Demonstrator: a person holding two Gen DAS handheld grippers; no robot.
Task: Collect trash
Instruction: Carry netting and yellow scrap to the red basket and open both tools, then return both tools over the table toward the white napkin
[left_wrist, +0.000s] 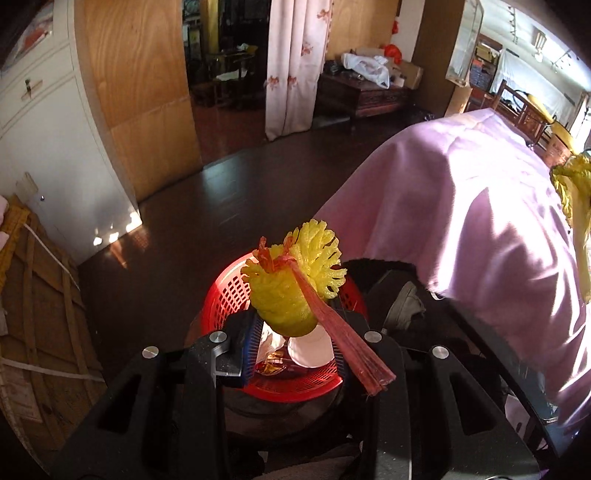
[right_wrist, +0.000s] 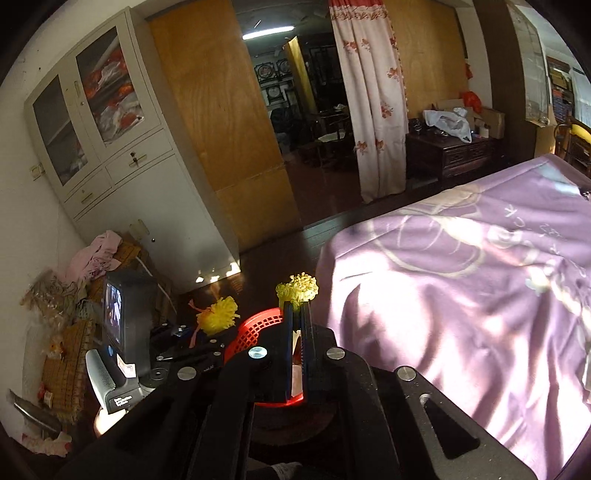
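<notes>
Left wrist view: our left gripper (left_wrist: 295, 314) pinches a yellow foam fruit net (left_wrist: 291, 280) above the red plastic basket (left_wrist: 225, 295), ready to drop; right fingers (right_wrist: 289, 328) pinch another yellow net (right_wrist: 297, 288).

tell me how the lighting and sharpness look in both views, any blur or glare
Left wrist view: hard sunlight flares on the yellow foam net and red basket, the purple cloth is streaked with shadow. Right wrist view: the purple cloth looks motion-smeared, the room behind is dim, and fisheye bends the white cabinet.
</notes>
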